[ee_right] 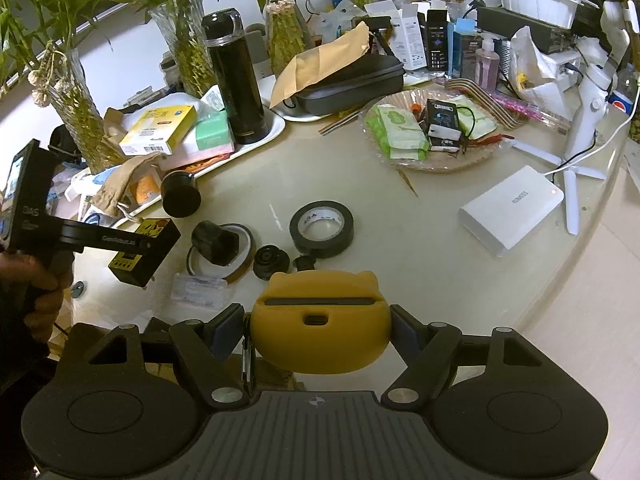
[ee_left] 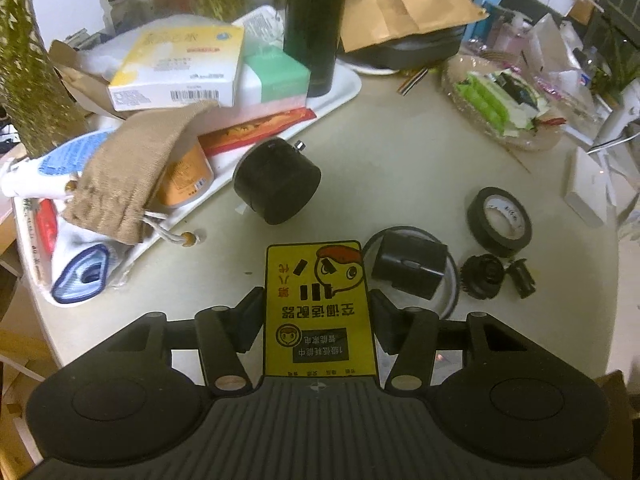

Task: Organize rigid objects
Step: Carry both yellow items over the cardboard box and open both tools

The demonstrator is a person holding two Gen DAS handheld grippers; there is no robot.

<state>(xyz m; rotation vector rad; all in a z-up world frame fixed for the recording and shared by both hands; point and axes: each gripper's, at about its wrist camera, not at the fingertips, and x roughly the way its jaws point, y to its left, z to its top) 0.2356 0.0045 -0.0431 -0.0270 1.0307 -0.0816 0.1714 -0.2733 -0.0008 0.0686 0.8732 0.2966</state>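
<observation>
My left gripper (ee_left: 320,312) is clamped on a yellow card (ee_left: 318,304), a flat rectangular item printed with a cartoon face and Chinese characters. Both fingers (ee_left: 248,316) press against the card's long edges, and the card is held above the table (ee_left: 400,168). In the right wrist view the same gripper (ee_right: 140,248) appears at the left, with the yellow card (ee_right: 150,228) between its black fingers.

My right gripper (ee_right: 318,336) grasps a mustard-yellow case (ee_right: 320,332), a rounded silicone shell with two small ears and a slot on its near face. The fingers (ee_right: 226,330) contact it on both sides.

Reference landmark: the black tape roll (ee_right: 322,229), lying flat on the table.

- Small black gear-shaped part (ee_right: 271,265): just beside the tape roll, on the near-left side.
- Small black clip-like part (ee_right: 305,262): just beside the tape roll's near edge.
- Dark block (ee_right: 216,242) resting inside a thin amber ring (ee_right: 240,270): left of the tape roll.
- Black cylinder (ee_right: 181,196) lying on its side: farther left of the tape roll, against the edge of the white tray (ee_right: 276,128).
- White power bank (ee_right: 512,210): right of the tape roll, well apart.
- Shallow dish (ee_right: 492,158) holding green packets: beyond the tape roll, to the right.
- Black flask (ee_right: 236,80): upright on the white tray, beyond the tape roll to the left.
</observation>
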